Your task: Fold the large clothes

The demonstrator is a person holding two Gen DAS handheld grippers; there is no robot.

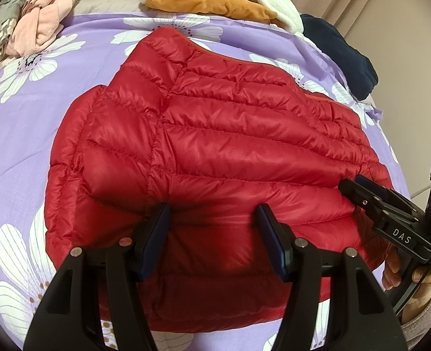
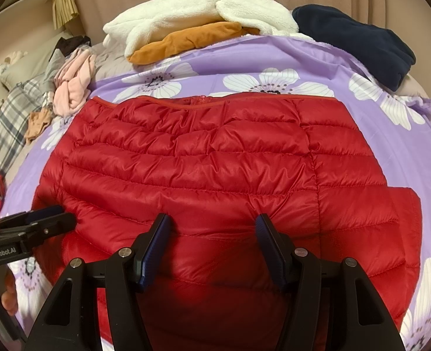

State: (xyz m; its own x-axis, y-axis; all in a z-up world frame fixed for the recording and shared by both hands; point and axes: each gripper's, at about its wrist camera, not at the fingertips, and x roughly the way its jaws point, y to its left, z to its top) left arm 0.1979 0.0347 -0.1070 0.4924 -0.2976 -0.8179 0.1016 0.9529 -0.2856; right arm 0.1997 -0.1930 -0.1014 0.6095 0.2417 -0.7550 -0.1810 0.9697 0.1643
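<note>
From my left wrist camera, the left gripper (image 1: pixel 212 219) stands spread wide, holding nothing, pads pressing into the red down jacket (image 1: pixel 215 134) directly ahead on the floral sheet (image 1: pixel 25 122).

From my right wrist camera, the right gripper (image 2: pixel 212 228) is likewise spread and empty over the jacket's near fold. The slick puffy shell may spring open, I judge, if I lift off.

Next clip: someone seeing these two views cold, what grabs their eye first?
The red puffer jacket dominates both views, lying spread on a purple floral bedsheet. Both grippers sit over its near edge with jaws open: the left gripper and right gripper, neither closed on fabric. Behind it, at the sheet's far edge, lies a pile of white fleece over an orange garment, with a navy garment to the right.
</note>
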